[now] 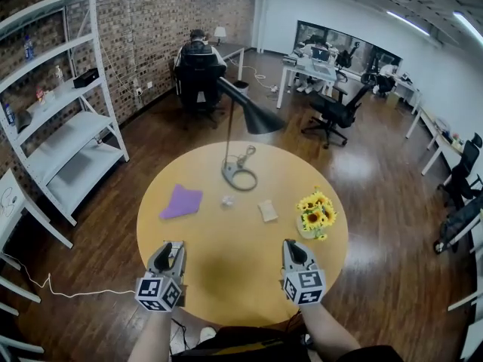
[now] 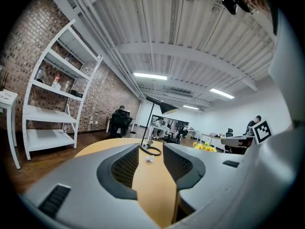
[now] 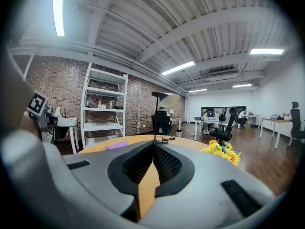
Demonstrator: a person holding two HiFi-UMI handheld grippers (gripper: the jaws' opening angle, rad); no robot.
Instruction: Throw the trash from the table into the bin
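Okay, both grippers hover low over the near edge of the round bench, neither one touching anything. On the left gripper the fingers are spread, and all I see in the gap is bare bench top. Looking along them, the small crumpled white scrap sits dead ahead, in line with that gap, well apart from the tips and just short of the ring base of the black lamp.

A purple cloth lies flat ahead of the left fingers, off to the scrap's left and well apart from the tips.

On the right gripper the fingers are pressed together at the tips, pinching nothing. Ahead of them and a touch to the left lies a flat tan piece, well clear of the tips. Just beside that piece, ahead and to the right of these fingers, stands a bunch of sunflowers.

Far past the right fingertips, a small dark bin stands on the wooden floor beyond the bench, near a desk. White shelving stands off to the left against the brick wall, and a person sits in a dark chair at the back.
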